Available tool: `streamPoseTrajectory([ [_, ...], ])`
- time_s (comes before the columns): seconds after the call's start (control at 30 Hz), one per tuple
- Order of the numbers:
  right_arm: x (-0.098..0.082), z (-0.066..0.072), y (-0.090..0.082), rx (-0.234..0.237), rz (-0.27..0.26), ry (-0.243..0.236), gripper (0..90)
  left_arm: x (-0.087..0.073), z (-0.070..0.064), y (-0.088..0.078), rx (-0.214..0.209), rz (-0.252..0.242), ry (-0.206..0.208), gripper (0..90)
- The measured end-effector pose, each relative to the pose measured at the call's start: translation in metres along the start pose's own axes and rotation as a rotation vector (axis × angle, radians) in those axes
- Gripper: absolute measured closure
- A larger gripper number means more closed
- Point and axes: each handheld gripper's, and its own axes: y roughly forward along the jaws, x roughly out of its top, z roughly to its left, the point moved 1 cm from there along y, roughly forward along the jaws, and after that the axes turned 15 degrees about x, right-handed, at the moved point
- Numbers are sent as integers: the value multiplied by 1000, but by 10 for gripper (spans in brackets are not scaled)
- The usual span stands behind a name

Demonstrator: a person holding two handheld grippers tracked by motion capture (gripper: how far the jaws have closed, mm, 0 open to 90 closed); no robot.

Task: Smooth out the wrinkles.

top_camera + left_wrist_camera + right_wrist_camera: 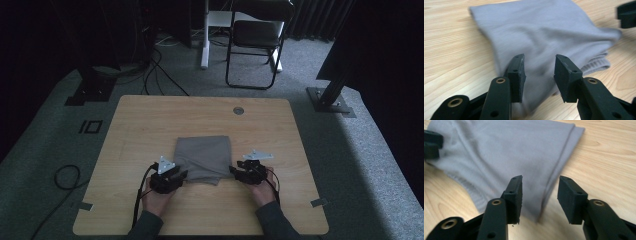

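A folded grey cloth (204, 157) lies flat near the middle of the wooden table (150, 125). My left gripper (184, 174) sits at the cloth's near left corner and my right gripper (233, 170) at its near right corner, both pointing inward. In the left gripper view the cloth (544, 32) runs under and between the jaws of the left gripper (539, 72), which stand apart without pressing it. The right gripper (540, 192) is likewise open over the cloth's (506, 150) hemmed edge. Each gripper view shows the other gripper's black tip at the cloth's far side.
A round cable hole (238, 110) is set in the table's far edge. Behind the table stand a black folding chair (256, 37) and dark frame posts (336, 75). Cables (65, 176) lie on the grey carpet at the left.
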Motion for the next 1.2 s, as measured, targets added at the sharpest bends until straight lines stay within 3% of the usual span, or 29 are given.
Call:
streamPoseTrajectory([
  [0.1, -9, 4, -6, 15, 31, -4, 612, -3, 5, -4, 17, 6, -8, 594],
  [0.27, -19, 4, -1, 34, 79, 20, 577, -8, 8, 2, 35, 45, -30, 576],
  [0.33, -21, 1, 3, 79, 88, 49, 635, -9, 8, 5, 11, 64, -35, 633],
  [0.37, -20, 0, 4, 105, 88, 57, 712, -9, 8, 6, 7, 77, -34, 710],
  [0.43, -19, 1, 3, 90, 94, 41, 886, -8, 10, 5, 9, 76, -27, 863],
  [0.53, -16, 2, -9, 58, 59, 25, 900, -6, 16, -4, 30, 40, -22, 888],
  [0.6, -16, 0, -15, 50, 46, 27, 900, -6, 19, -6, 31, 38, -27, 889],
  [0.67, -19, 0, -17, 48, 55, 24, 900, -8, 18, -8, 43, 40, -3, 888],
  [0.83, -31, 0, -14, 43, 135, 30, 884, -14, 15, -8, 9, 68, 10, 879],
  [0.87, -33, 0, -12, 32, 147, 24, 825, -15, 13, -8, 16, 60, 17, 851],
  [0.9, -34, 1, -12, 16, 145, 12, 751, -15, 12, -10, 11, 48, 6, 797],
  [0.93, -32, 1, -14, 24, 120, 8, 737, -15, 12, -12, 3, 40, -4, 757],
  [1.1, -24, 7, -19, 41, 57, -16, 645, -10, 6, -25, -6, -27, -21, 725],
  [1.2, -21, 9, -11, 35, 61, -26, 580, -10, 0, -19, -9, 0, 15, 728],
])
